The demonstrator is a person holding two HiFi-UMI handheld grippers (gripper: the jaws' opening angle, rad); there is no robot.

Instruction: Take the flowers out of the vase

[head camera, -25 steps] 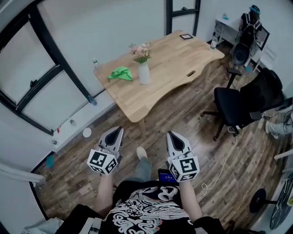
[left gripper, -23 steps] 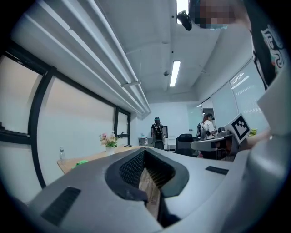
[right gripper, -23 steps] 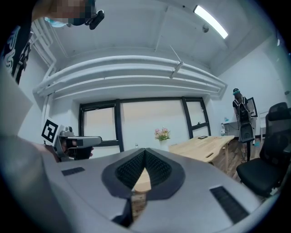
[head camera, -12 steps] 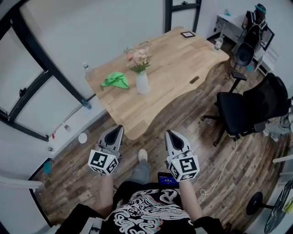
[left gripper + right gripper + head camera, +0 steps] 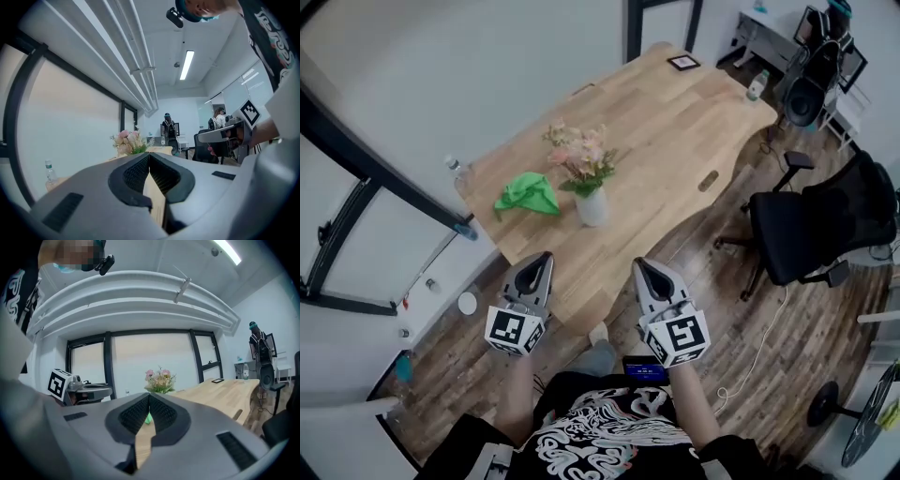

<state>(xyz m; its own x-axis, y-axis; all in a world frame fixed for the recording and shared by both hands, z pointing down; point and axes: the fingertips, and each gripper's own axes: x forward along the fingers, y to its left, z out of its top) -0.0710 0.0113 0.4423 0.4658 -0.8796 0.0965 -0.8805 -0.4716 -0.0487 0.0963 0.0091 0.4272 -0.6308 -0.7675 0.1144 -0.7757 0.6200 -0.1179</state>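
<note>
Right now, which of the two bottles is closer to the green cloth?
The clear bottle at the left edge of the table, by the wall, close to the green cloth. The other bottle stands far off at the far right corner.

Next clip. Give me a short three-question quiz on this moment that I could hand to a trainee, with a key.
1. True or false: the flowers are already out of the white vase.
2. In the head view, what lies on the table just left of the vase? A) a green cloth B) a red mug C) an open book
3. Fill in: the jaws of the left gripper and the right gripper are both ___, with nothing between them.
Key: 1 false, the flowers stand in the vase. 2 A. 3 shut.
</note>
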